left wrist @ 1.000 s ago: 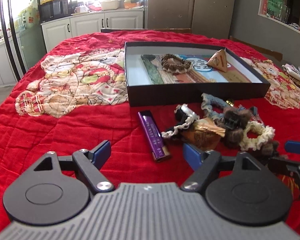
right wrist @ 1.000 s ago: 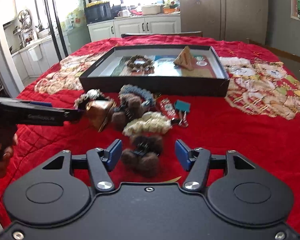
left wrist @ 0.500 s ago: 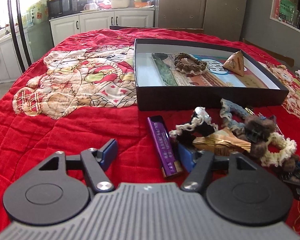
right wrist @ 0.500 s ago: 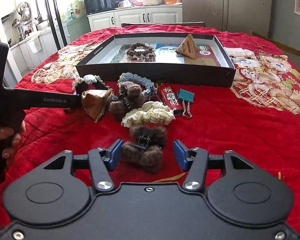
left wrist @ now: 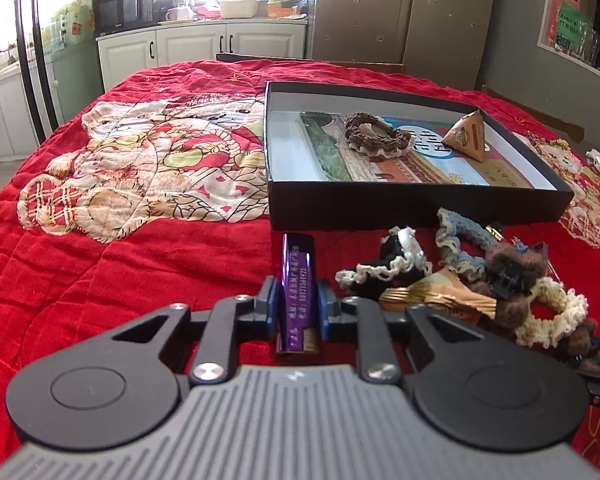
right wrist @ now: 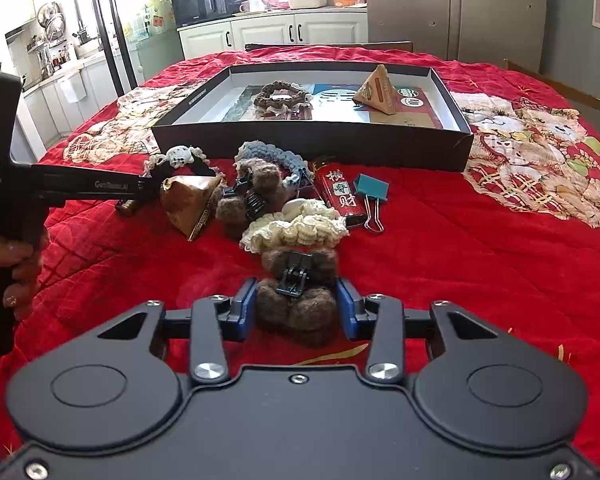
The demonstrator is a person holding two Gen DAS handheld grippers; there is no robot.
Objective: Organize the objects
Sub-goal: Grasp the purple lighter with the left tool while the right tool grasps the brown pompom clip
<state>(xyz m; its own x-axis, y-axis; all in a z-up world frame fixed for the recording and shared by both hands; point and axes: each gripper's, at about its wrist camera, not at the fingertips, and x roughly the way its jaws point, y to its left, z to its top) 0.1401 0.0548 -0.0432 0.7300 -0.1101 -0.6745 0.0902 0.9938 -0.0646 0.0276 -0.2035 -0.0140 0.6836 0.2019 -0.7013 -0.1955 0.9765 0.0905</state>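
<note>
Left wrist view: left gripper (left wrist: 298,306) closing, pads touching slim purple lighter (left wrist: 297,284) on red quilt (left wrist: 120,272) before black box (left wrist: 400,210). Right gripper (right wrist: 296,308) closing around brown fuzzy hair claw (right wrist: 296,300), pads not yet pressing.

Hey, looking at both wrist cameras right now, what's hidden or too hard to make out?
- Left wrist view: the purple lighter's near end is hidden behind the left gripper, whose jaws are closing on it.
- Right wrist view: the underside of the brown fuzzy hair clip is hidden by its own fluff; the right gripper is closing around it.
- Right wrist view: the red lighter's lower end is covered by the cream scrunchie.
- Both views: print inside the black box is too small to read.
</note>
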